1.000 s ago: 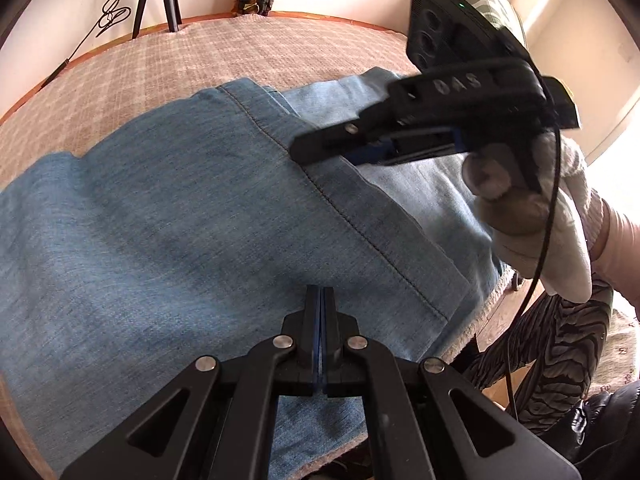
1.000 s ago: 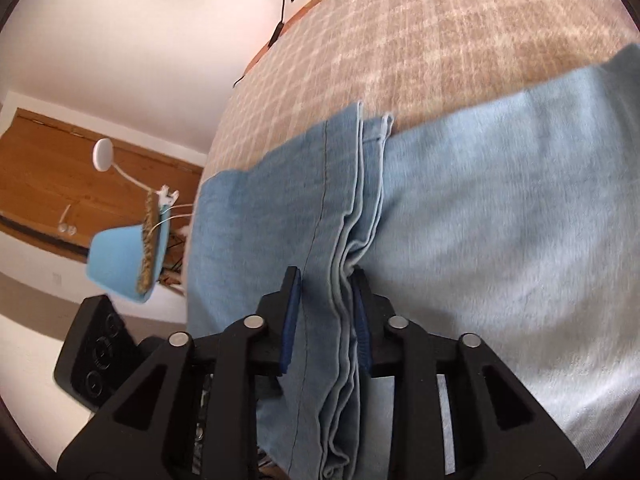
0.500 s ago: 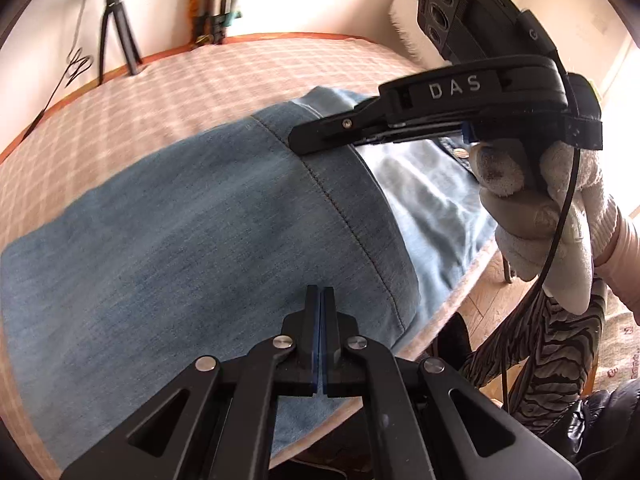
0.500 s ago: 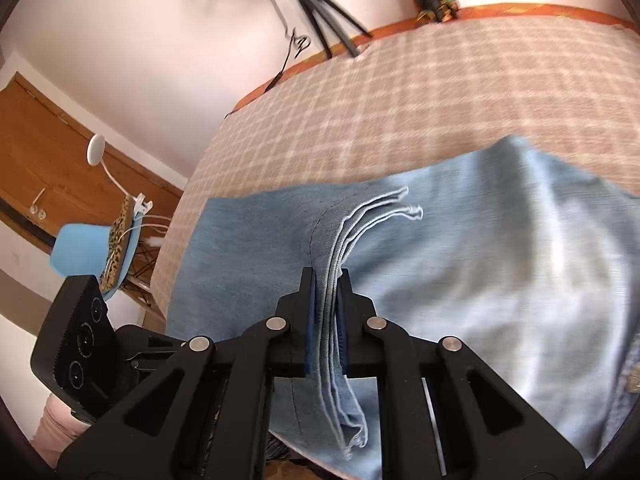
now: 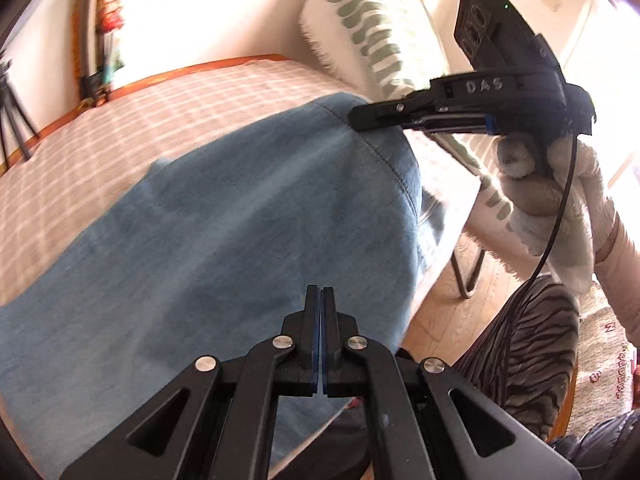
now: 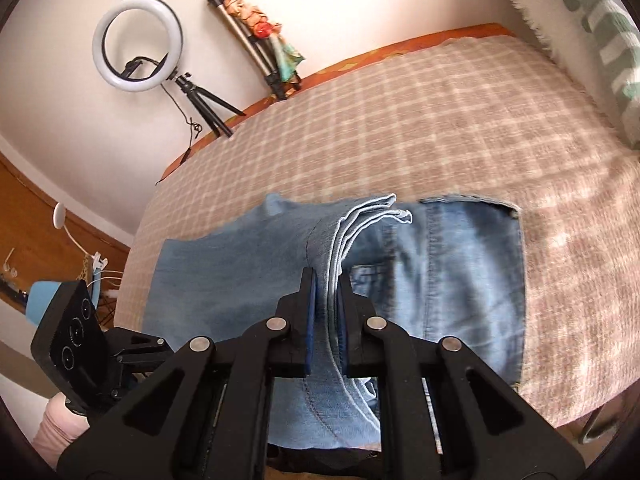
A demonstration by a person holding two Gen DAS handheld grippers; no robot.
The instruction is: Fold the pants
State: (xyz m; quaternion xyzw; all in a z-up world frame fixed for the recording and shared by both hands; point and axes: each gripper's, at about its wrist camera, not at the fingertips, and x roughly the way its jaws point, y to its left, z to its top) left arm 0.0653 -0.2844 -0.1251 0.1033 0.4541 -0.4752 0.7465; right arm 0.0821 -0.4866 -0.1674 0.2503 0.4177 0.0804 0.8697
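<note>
The pants [image 6: 240, 280] — light blue denim — lie across a checked blanket [image 6: 400, 128] on the bed, near its front edge. The right gripper [image 6: 326, 280] is clamped on a stack of hem edges (several layers, bunched between the pads), lifting them above the waist part with its pocket. The left gripper [image 5: 322, 300] has its jaws pressed fully together; denim lies under and around its tips, but whether any is pinched between them cannot be told. A gloved hand [image 5: 552, 184] holds the right gripper. A ring light [image 6: 138, 42] stands by the wall.
</note>
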